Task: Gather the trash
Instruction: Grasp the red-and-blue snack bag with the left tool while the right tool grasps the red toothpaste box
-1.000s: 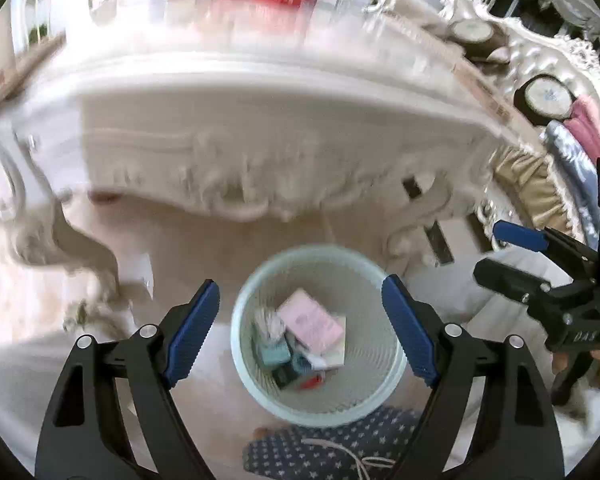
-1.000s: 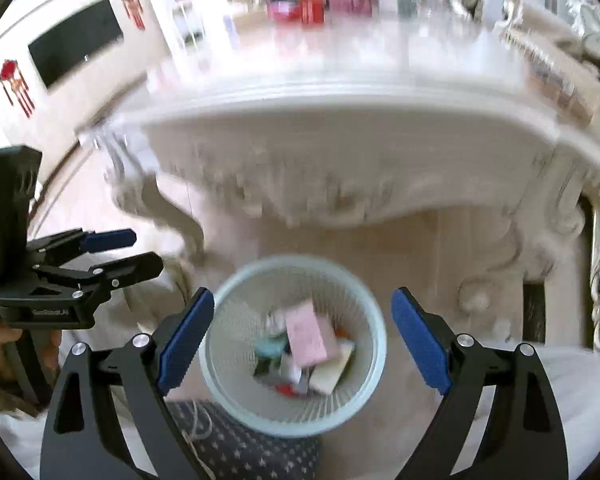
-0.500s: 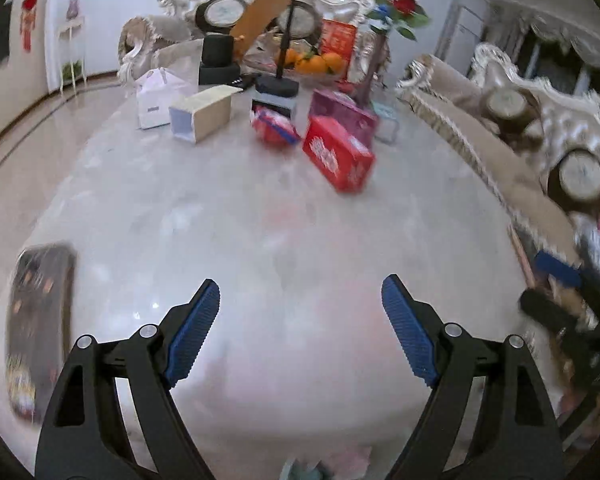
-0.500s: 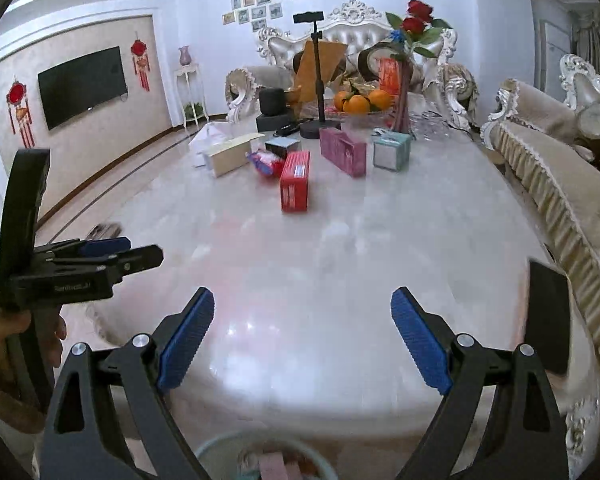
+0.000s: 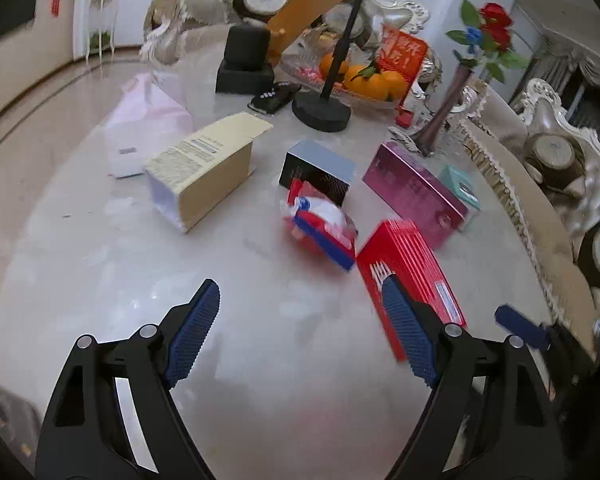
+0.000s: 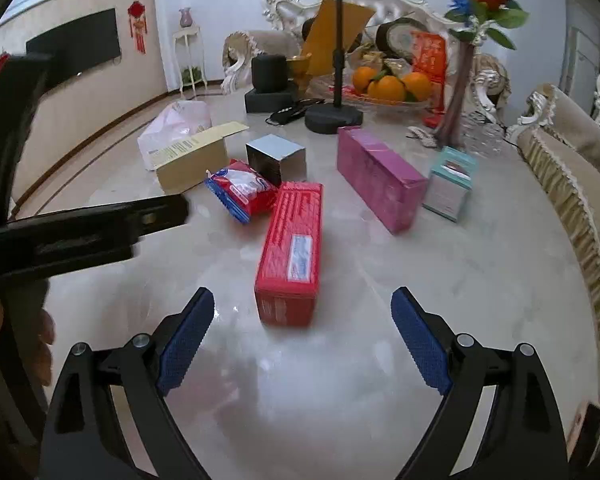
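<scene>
While a second ago our left wrist camera looked down into the bin under the table, it now looks across the marble table itself. We hold the left gripper low over the near edge, jaws spread wide and empty. Ahead lie the red box, partly behind the right-hand finger, a crumpled red and blue wrapper, a cream carton with its flap open, a dark box, a magenta box and a small teal box.

From the right wrist, the view has likewise lifted off the bin. Our right gripper is spread and empty too, and the red box lies just beyond it, nearly centred between the jaws. The left gripper crosses the left of this view.

We judge one drop finished and the next pick starting; the red box looks the likeliest target for the right side.
</scene>
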{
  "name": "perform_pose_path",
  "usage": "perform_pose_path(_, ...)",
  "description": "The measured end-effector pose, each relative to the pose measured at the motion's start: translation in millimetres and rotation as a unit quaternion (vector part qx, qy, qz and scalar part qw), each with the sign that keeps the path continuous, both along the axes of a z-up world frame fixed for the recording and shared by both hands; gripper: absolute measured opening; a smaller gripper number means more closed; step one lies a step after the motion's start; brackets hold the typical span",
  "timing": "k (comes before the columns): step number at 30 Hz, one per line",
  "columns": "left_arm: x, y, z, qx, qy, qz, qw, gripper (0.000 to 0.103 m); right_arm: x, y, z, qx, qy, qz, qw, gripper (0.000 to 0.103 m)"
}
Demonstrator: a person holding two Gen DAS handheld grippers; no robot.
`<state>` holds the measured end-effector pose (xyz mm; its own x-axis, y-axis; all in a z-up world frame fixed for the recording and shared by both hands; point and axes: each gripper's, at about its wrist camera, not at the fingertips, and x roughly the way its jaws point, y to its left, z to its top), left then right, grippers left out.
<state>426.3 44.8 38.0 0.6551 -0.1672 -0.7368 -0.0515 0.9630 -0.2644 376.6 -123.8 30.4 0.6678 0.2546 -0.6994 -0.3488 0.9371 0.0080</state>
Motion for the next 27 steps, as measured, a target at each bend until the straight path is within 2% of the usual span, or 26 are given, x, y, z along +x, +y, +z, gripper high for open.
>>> perform_pose_path(6,37,-13,-8,0.011,0.010,-0.002,0.9999,0.081,21,14,-8,-0.028,-0.001,0.013,1.000,0.086)
perform_pose_path(13,73,-22,-21,0.052,0.032,0.007,0.9981,0.081,43,9,-14,-0.015,0.013,0.009,1.000,0.086)
perform_pose_path(18,88,-22,-35,0.052,0.055,0.011,0.9971,0.081,52,10,-21,-0.014,0.024,0.010,1.000,0.085)
perform_pose_path(20,86,-20,-36,0.045,0.042,0.014,0.9980,0.081,53,12,-24,-0.019,0.029,0.011,0.999,0.084)
perform_pose_path(21,85,-19,-36,0.040,0.039,0.016,0.9983,0.081,54,13,-25,-0.021,0.034,0.014,0.999,0.080)
perform_pose_path(22,84,-19,-36,0.042,0.039,0.013,0.9983,0.077,54,14,-25,-0.021,0.035,0.016,0.999,0.061)
perform_pose_path(23,84,-20,-36,0.047,0.037,0.007,0.9982,0.053,54,13,-25,-0.017,0.039,0.016,0.999,0.033)
perform_pose_path(24,83,-20,-34,0.047,0.033,-0.002,0.9984,0.046,54,12,-26,-0.013,0.042,0.011,0.999,0.033)
perform_pose_path(27,81,-21,-31,0.040,0.033,-0.017,0.9985,0.043,50,4,-22,0.015,0.046,0.004,0.999,0.033)
